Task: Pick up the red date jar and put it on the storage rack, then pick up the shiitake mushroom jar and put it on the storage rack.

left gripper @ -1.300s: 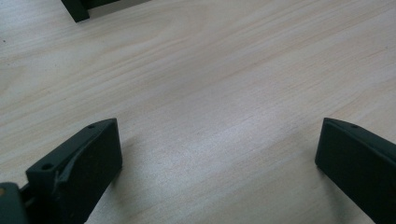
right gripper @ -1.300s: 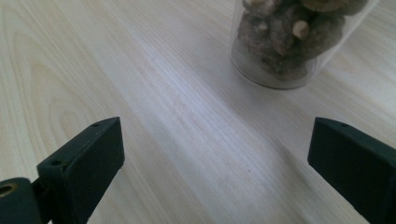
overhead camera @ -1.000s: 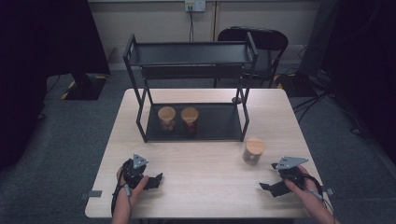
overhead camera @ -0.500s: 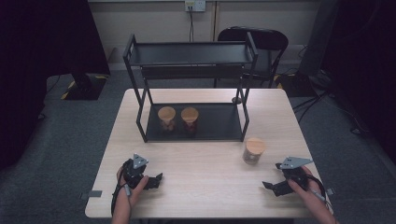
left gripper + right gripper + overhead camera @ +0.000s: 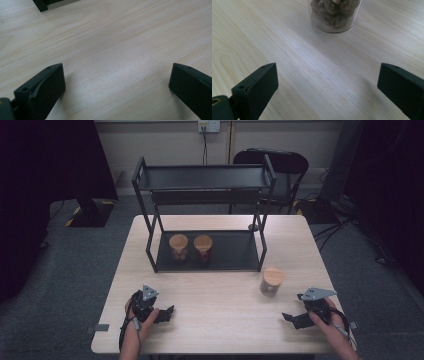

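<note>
Two hand-held grippers rest low on the counter, one jar ahead of the right one.

High view: three cork-lidded jars, two on the rack's [image 5: 150, 227] bottom shelf and one jar [image 5: 272, 281] on the counter [image 5: 220, 320], near the right hand-held gripper [image 5: 292, 319]; the left hand-held gripper [image 5: 167, 312] sits well apart. Left gripper view: jaws spread wide over bare wood, holding nothing, a rack foot [image 5: 40, 5] at the top. Right gripper view: jaws wide and empty; the jar's [image 5: 334, 15] glass base shows brown lumps inside.
</note>
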A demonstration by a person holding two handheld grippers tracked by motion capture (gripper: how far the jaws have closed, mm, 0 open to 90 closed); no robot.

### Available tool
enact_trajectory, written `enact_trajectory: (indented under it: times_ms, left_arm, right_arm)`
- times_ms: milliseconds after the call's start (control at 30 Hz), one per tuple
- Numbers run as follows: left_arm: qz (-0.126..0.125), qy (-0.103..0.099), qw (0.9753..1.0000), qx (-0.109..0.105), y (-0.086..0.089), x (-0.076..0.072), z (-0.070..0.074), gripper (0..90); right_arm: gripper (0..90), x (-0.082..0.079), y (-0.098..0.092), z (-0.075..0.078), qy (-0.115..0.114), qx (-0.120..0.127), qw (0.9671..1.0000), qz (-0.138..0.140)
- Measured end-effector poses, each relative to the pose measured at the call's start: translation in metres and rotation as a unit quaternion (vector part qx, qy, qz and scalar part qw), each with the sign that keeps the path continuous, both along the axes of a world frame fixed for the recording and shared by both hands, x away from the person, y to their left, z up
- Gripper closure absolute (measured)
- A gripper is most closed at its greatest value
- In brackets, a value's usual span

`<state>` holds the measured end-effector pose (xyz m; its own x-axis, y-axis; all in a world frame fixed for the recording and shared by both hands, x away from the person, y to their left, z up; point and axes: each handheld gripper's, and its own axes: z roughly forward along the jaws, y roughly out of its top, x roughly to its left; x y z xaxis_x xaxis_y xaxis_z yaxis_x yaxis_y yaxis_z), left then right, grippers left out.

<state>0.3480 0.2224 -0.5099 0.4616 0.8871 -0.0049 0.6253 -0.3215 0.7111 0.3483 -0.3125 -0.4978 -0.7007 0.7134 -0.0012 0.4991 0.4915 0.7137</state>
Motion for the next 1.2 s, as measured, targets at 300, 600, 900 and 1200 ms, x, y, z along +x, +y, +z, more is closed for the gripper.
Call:
enact_trajectory:
  times_ms: [300, 600, 900, 1200]
  left_arm:
    - [0.000, 0.000, 1.0000, 0.000, 0.000, 0.000, 0.000, 0.2]
    - [-0.001, 0.000, 1.0000, 0.000, 0.000, 0.000, 0.000, 0.2]
    - [-0.001, 0.000, 1.0000, 0.000, 0.000, 0.000, 0.000, 0.2]
    - [-0.001, 0.000, 1.0000, 0.000, 0.000, 0.000, 0.000, 0.2]
  right_arm:
    - [2.5, -0.001, -0.001, 0.002, -0.003, 0.005, 1.0000, -0.003]
    - [2.5, 0.002, -0.003, 0.003, 0.001, 0.011, 0.9999, -0.011]
    - [2.5, 0.007, -0.002, 0.006, 0.003, 0.015, 0.9998, -0.014]
    - [2.4, 0.012, -0.002, 0.012, -0.003, 0.020, 0.9997, -0.017]
